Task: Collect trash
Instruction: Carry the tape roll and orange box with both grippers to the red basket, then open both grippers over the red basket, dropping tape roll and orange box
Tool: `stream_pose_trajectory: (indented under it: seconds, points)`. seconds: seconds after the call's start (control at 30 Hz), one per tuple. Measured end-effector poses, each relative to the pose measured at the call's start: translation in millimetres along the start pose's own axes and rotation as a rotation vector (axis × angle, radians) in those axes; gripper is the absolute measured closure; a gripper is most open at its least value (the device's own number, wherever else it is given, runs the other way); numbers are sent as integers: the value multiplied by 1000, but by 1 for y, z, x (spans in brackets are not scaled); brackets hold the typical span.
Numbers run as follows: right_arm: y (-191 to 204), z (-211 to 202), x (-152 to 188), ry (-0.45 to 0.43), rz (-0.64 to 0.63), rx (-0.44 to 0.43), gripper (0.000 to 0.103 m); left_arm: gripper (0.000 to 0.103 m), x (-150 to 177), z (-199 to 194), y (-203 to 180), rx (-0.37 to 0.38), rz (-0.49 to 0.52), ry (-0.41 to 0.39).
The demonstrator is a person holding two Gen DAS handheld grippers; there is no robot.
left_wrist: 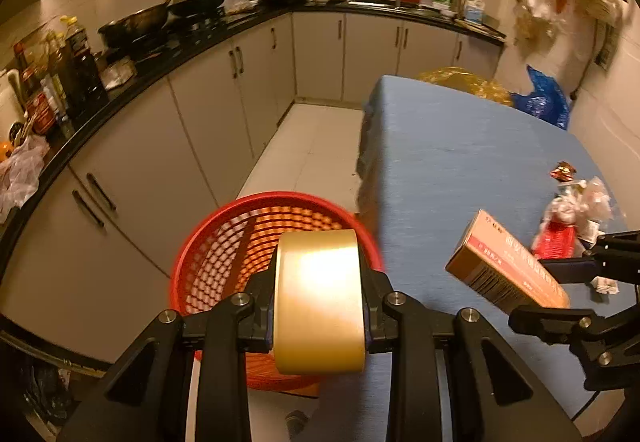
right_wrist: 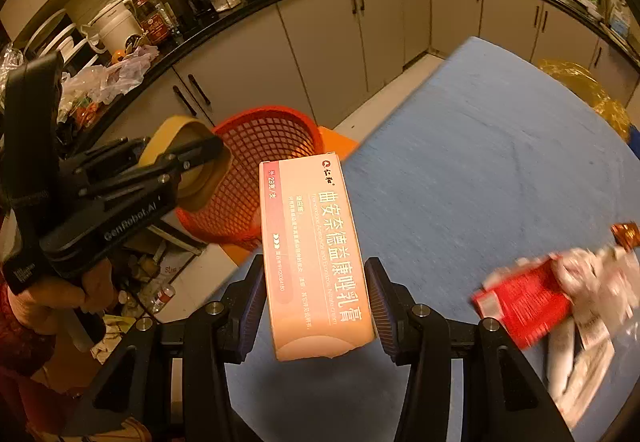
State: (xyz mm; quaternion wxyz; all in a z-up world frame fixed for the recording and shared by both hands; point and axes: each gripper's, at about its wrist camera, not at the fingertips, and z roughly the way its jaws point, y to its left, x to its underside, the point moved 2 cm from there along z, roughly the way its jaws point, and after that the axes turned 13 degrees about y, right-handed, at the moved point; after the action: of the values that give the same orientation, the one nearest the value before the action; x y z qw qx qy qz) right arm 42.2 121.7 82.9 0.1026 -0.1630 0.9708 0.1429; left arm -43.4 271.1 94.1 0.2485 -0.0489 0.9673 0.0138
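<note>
Here, my left gripper [left_wrist: 320, 306] pinches a roll of tan tape [left_wrist: 320, 302] directly over the red basket [left_wrist: 224, 254], which sits on the floor just beside the blue-covered table [left_wrist: 460, 145]. My right gripper [right_wrist: 316, 306] clamps a pink medicine box [right_wrist: 312, 250] above the table edge nearest the basket. Crumpled wrappers [right_wrist: 560, 302] lie on the table, farther from the basket.
</note>
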Motion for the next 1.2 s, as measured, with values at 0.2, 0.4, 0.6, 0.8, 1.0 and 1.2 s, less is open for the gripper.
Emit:
stream_pose_trajectory:
  seconds: [0.2,0.4,0.6,0.8,1.0,1.2]
  points:
    - [14,19,-33,13,9,-33,50,75,-1,22,36,1,-50,46]
    - [19,45,-59,50,18,-49,50,75,-3,42,55,23,-75,83]
    - [26,60,-77,52,15,-47,49,49,-4,42,63,42,-84,63]
    - [28,50,-80,13,2,-33,39,38,-5,33,69,31,-116,31]
    - [16,25,-61,-29,37,-27,39,38,-5,19,70,1,-150,2]
    - [-2,3,-17,-65,89,-18,39,38,-5,10,45,13,-106,-7]
